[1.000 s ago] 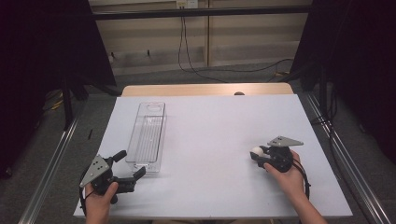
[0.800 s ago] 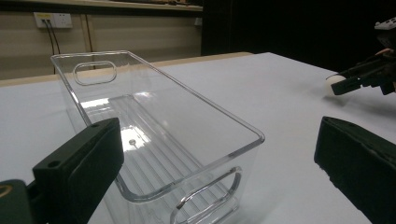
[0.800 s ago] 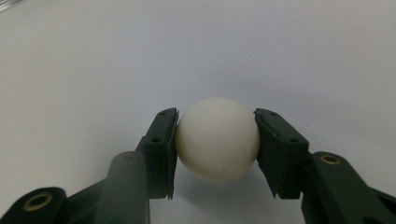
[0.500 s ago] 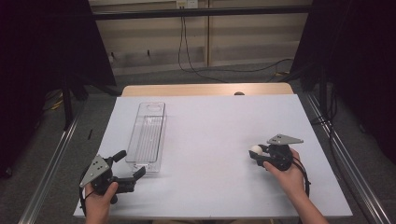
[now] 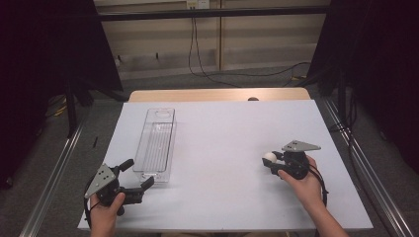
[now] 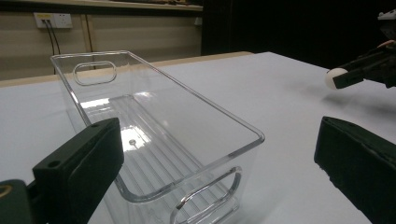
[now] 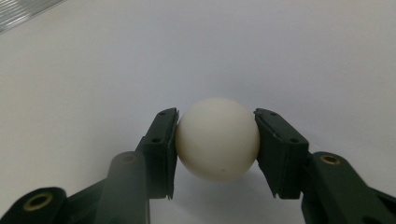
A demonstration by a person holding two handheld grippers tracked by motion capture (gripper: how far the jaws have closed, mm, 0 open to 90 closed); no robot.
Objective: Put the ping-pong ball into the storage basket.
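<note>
Ball (image 7: 217,139) is being clenched by our right tool (image 5: 274,162), well right of the clear bin (image 5: 157,145); nothing has shifted, so carrying is pending; left tool (image 5: 138,178) is gaping.

right tongs (image 5: 271,160) | white ball (image 5: 269,157) | shifted slightly nearer person

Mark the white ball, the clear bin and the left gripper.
white ball (image 7: 217,139), right gripper view, centre of its front face.
clear bin (image 5: 159,143), high view, ribbed floor.
left gripper (image 5: 140,176), high view, midway between its open fingertips.
</note>
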